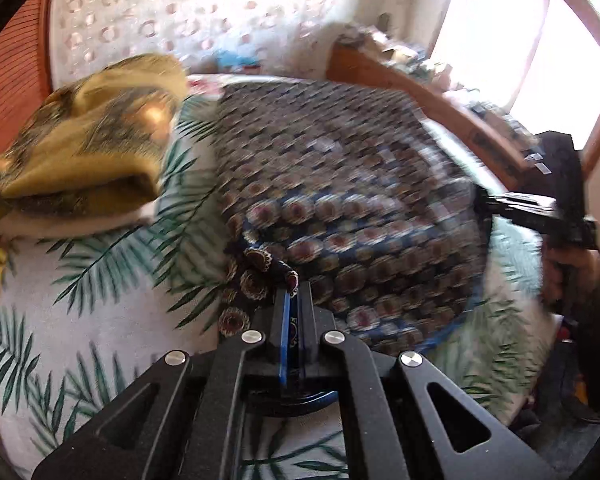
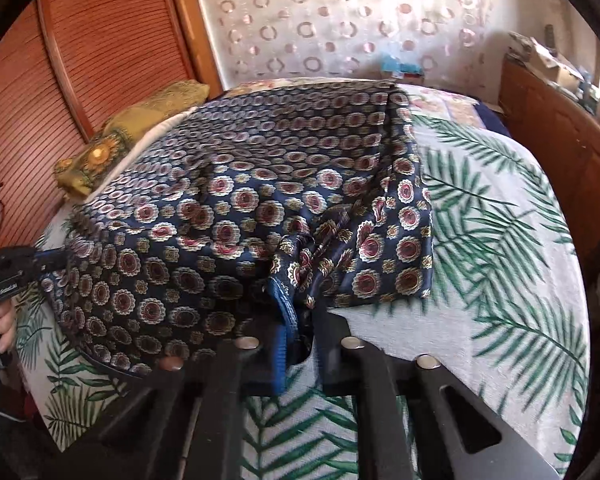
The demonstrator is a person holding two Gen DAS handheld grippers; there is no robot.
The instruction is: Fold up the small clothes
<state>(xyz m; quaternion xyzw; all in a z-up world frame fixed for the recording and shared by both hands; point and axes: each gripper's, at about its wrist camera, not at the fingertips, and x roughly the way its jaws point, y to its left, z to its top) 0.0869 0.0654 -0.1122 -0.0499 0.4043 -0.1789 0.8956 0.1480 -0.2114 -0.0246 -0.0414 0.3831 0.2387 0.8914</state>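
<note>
the navy satin cloth printed with maroon and cream medallions (image 2: 236, 208) lies spread over a bed covered by a white bedspread with green palm fronds (image 2: 500, 280), most of it flat, its right part doubled over on itself. we hold it at two near points. our left hand-held gripper (image 1: 294, 280) is clenched on a bunched corner of the cloth, the fabric pinched between its blue-padded fingers (image 1: 286, 312). our right hand-held gripper (image 2: 304, 312) grips another gathered edge, the cloth rumpled and drawn up into its closed fingers (image 2: 284, 320). we judge that both corners are held so the near edge can be lifted evenly and carried over to make a fold; holding only one would let the slippery fabric slide askew. the left view is blurred, so the cloth's far edge is hard to read there. at the far left of the bed rests a mustard-yellow patterned cushion (image 1: 84, 140), just beside the cloth's edge and close enough to catch it. behind stand a ribbed orange-brown wooden door (image 2: 80, 60) and a white curtain with ring patterns (image 2: 340, 20).
</note>
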